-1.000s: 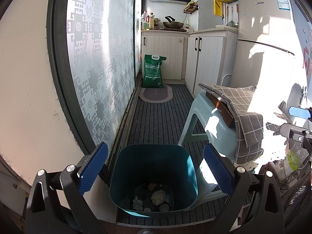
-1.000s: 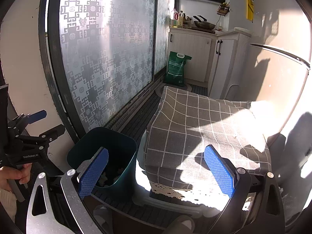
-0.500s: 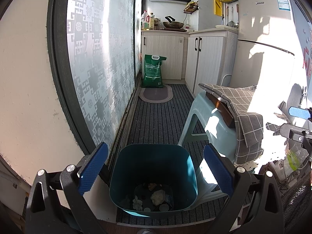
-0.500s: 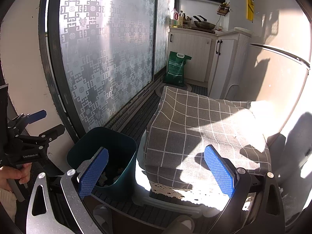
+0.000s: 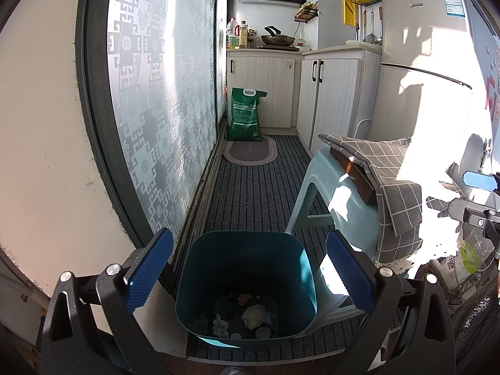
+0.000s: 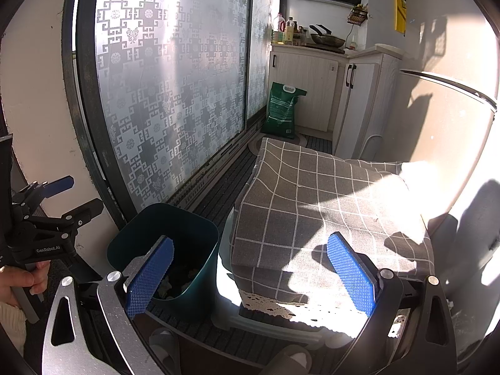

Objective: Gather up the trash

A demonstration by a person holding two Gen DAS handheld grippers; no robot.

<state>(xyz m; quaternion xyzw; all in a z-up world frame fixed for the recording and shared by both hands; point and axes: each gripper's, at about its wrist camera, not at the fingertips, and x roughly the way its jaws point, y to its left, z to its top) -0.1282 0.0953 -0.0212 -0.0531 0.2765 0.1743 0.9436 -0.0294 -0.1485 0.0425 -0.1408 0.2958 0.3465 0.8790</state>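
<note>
A teal trash bin (image 5: 247, 268) stands on the striped floor mat beside the sliding door, and the same bin (image 6: 187, 234) shows at lower left in the right wrist view. Crumpled paper and small scraps (image 5: 250, 317) lie on its bottom. My left gripper (image 5: 247, 273) hangs open above the bin with nothing between its blue pads. My right gripper (image 6: 250, 276) is open and empty over the near edge of a grey checked cloth (image 6: 328, 200) draped on a pale plastic stool (image 5: 337, 193). The cloth top looks bare.
A frosted patterned sliding door (image 5: 162, 109) runs along the left. A green sack (image 5: 245, 115) and an oval mat (image 5: 250, 153) lie ahead by white cabinets (image 5: 325, 93). A fridge (image 6: 443, 103) stands right. A hand (image 6: 22, 281) holds the left gripper.
</note>
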